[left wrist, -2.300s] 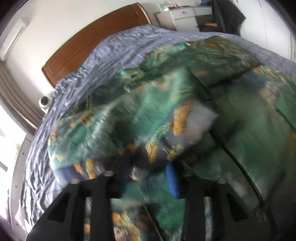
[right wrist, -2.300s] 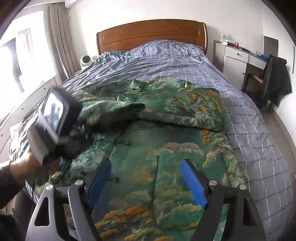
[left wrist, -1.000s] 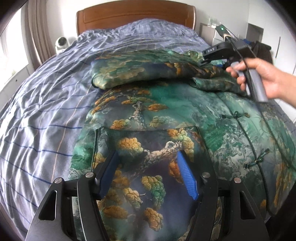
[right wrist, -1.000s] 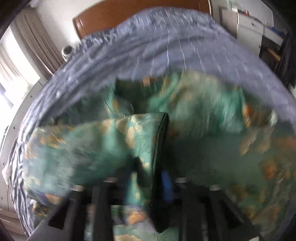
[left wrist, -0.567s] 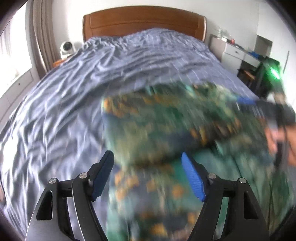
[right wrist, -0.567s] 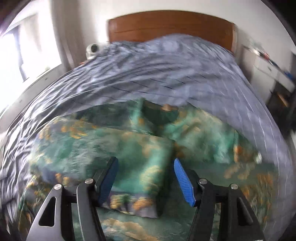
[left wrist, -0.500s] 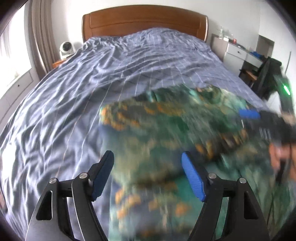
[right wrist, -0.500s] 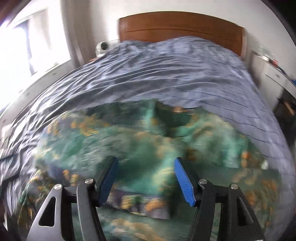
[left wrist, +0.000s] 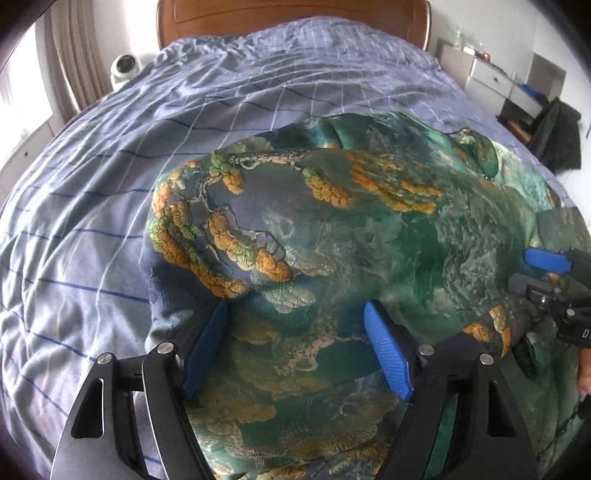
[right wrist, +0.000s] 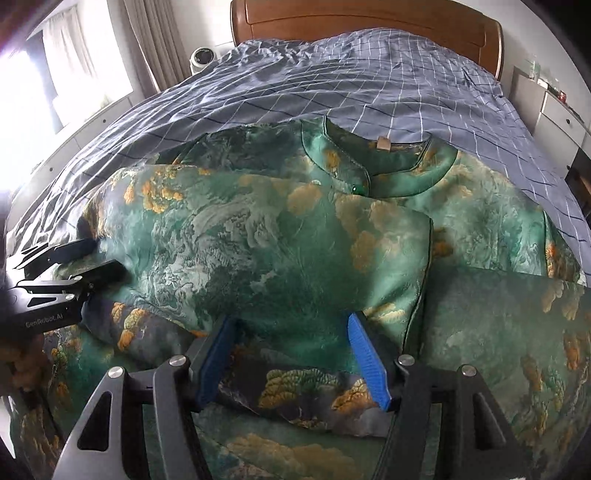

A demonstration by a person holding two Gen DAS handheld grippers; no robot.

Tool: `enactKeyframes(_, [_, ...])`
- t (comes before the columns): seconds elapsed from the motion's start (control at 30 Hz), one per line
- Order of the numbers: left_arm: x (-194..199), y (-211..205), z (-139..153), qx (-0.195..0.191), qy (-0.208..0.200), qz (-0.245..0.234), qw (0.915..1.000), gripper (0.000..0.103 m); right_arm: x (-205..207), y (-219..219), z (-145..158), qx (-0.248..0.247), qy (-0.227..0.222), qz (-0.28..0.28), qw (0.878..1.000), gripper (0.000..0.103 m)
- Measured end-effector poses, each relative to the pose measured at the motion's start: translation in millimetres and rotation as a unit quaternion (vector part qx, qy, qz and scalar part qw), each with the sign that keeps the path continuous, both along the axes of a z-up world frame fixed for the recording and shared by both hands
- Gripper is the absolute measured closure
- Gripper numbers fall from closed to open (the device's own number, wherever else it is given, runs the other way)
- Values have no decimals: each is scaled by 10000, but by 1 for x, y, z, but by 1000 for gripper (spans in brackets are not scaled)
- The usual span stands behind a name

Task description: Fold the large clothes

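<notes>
Bed with blue-grey checked cotton cover [left wrist: 155, 155] fills both views, brown wooden headboard [right wrist: 369, 18] at far end. Green satin robe with orange-and-teal cloud and pine print [right wrist: 266, 243] lies spread on the near half of the bed, collar [right wrist: 373, 166] toward the headboard, tan label inside the collar. One sleeve or side panel is folded across the robe's chest as a thick band running left to right; its dark piped edge ends near the right side in the right wrist view.

White drawer unit [left wrist: 495, 79] beside the bed on the right, dark garment over a chair [left wrist: 557, 136] next to it. Beige curtain [right wrist: 147, 40] and bright window on the left. Small white round camera-like device [left wrist: 123, 66] by the headboard's left corner.

Left tongs [left wrist: 295, 350] open, blue pads apart over the folded band's near edge, nothing pinched. Right tongs [right wrist: 291, 358] open too, pads apart low over the band's lower edge; contact with cloth unclear. Each tongs appears at the frame edge of the other view.
</notes>
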State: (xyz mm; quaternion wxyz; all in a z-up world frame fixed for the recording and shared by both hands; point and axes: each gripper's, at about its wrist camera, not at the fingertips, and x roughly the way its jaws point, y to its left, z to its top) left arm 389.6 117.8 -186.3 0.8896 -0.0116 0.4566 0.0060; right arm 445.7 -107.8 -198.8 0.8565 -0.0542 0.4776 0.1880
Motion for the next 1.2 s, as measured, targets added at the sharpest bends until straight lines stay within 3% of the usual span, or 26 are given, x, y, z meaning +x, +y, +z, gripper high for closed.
enactKeyframes(0.23, [-8,-9,33,263,-44,-65,9996,25,-3,-1,-1,57,-31,-16,10000,39])
enactKeyframes(0.47, [27,-2,83,76,-533,164,9984,22,-5,-3,-2,118,-91,-33,9999,39])
enactKeyframes(0.57, [53,8,71,-43,-346,429,9985,22,-5,-3,-2,131,-95,-30,9999,39])
enactKeyframes(0.73, [80,35,12,-411,413,872,9945,20,-6,-3,-3,157,-135,-30,9998,39])
enactKeyframes(0.8, [79,41,-3,-658,423,886,9930,19,-6,-3,-3,163,-152,-25,9997,39])
enactKeyframes(1.07, [69,36,-1,-494,160,790,9955,16,-7,-1,-5,169,-205,-6,9996,39])
enactKeyframes(1.2, [52,36,18,-419,82,666,9969,15,-6,-2,-4,148,-168,18,9997,39])
